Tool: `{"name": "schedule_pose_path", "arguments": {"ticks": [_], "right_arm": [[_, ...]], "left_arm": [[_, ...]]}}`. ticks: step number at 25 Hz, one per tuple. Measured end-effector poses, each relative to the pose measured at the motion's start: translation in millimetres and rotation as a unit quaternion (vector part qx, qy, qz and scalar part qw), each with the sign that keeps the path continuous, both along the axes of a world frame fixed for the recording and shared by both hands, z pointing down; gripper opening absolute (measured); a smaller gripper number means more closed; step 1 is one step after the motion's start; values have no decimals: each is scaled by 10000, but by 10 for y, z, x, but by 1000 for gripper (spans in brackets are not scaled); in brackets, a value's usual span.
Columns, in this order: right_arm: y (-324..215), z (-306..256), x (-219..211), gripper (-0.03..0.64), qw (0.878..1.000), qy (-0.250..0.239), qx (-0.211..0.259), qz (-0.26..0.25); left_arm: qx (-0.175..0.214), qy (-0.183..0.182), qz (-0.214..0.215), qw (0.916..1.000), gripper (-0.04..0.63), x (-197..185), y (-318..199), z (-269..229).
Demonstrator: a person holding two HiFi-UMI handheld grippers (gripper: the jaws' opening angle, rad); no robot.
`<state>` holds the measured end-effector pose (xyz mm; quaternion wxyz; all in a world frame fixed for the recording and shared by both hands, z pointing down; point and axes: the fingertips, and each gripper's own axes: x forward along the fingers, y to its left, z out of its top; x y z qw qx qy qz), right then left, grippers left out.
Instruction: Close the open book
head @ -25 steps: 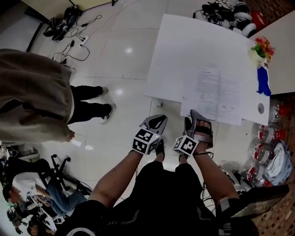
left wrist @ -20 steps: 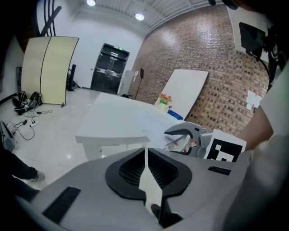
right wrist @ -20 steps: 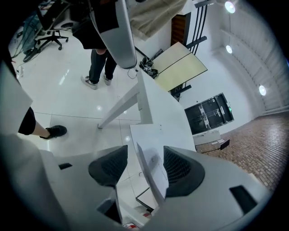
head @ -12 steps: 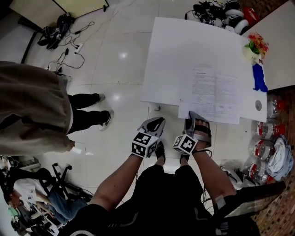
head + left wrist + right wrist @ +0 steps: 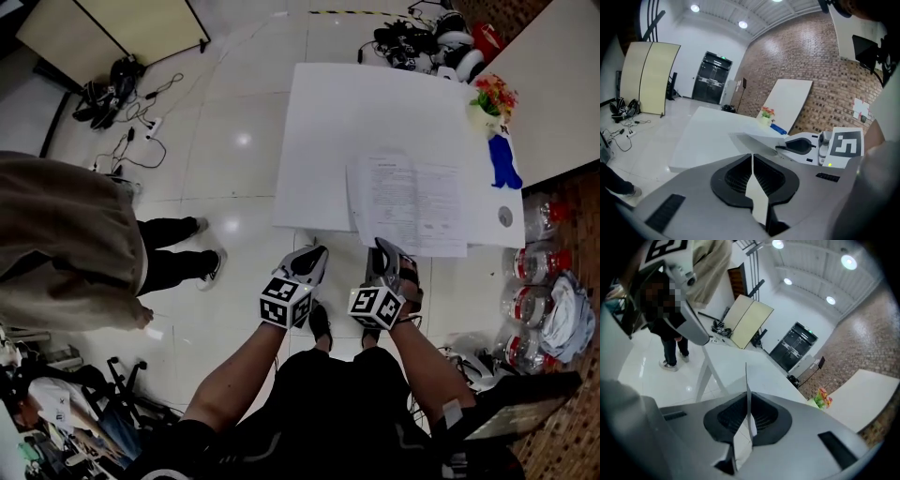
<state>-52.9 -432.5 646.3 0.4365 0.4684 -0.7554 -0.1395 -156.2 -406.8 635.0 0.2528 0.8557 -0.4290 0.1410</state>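
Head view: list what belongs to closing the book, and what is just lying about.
Job in hand: open book; right gripper, jaws closing on its page; left gripper, shut and empty.
Lying about: flowers; blue object; bottles.

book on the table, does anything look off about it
The book hangs slightly over the table's near edge, and one page stands lifted off it, between the closing jaws of the right tool.

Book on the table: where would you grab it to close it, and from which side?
By the near edge of a page, coming from the near side: the book lies flat, that edge overhanging the table. The right gripper's jaws are closing on it there.
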Motion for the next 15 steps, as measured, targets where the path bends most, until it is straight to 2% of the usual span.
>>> {"name": "schedule_pose_path", "arguments": {"ticks": [3,5,7,9,11,15], "right_arm": [[-2,-286,244,20,9931,-962,-39,665],[-30,-456,468,20,9790,-1692,-84,1137],[-53,-581,729,20,9636,-2190,-91,1530],[-51,-623,988,20,9465,-2607,-135,1895],[-45,-597,1271,20,9233,-3045,-218,2332],[-68,-371,1875,20,8840,-3418,-468,3154]], "left_arm": [[121,54,104,9999,9,175,-68,-152],[192,79,238,9995,9,341,-118,-247],[240,98,359,9990,9,518,-149,-326],[272,103,463,9985,9,697,-162,-391],[287,79,578,9979,9,879,-181,-445],[312,-15,874,9957,9,1244,-226,-506]]}}
